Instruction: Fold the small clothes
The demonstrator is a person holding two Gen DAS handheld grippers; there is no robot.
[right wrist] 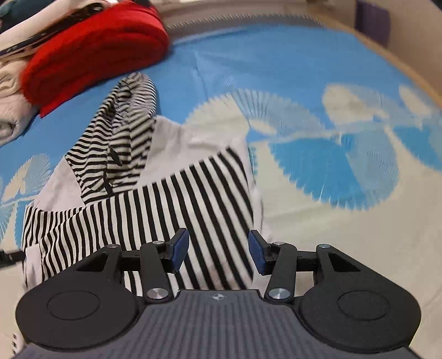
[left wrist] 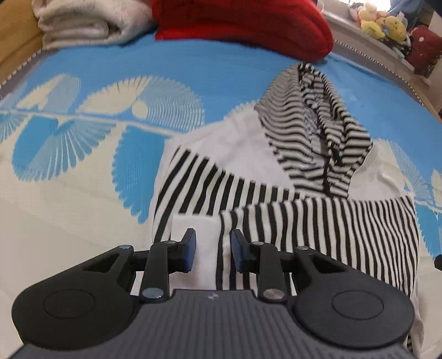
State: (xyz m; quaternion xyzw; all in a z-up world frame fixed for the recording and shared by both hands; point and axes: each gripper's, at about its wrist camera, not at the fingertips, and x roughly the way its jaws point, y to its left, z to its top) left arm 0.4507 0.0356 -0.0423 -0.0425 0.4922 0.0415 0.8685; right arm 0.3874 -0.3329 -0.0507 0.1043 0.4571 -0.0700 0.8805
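A: Both grippers are poised over the striped hooded top (left wrist: 317,221), which lies on the bed just ahead of and beneath the jaws. It's partly folded by the look of it, the sides turned in over the white middle.

B: Which way does it run?

A: Long axis straight away from the jaws: hem edge nearest, the striped hood (left wrist: 317,129) at the far end, pointing toward the red folded garment (left wrist: 243,24). From the left gripper (left wrist: 213,250) the bulk of the top spreads ahead and to its right; from the right gripper (right wrist: 218,252), ahead and to its left. So each hand sits at its own near corner, neither clearly closer.

B: Jaws?

A: Left jaws partly apart, a white-and-striped bit of the near edge showing in the gap, but the pads don't look pressed on it. Right jaws wider apart, above striped cloth, holding nothing.

B: So the next move?

A: My guess: pinch the near edge with both and carry it toward the hood. That needs the two hands level, or the fold skews.

B: And the surroundings?

A: A blue and cream patterned bedcover (left wrist: 83,171), soft, so cloth may drag. A cream folded blanket (left wrist: 83,24) beside the red one, plush toys (left wrist: 384,23) on a ledge beyond the bed's edge.
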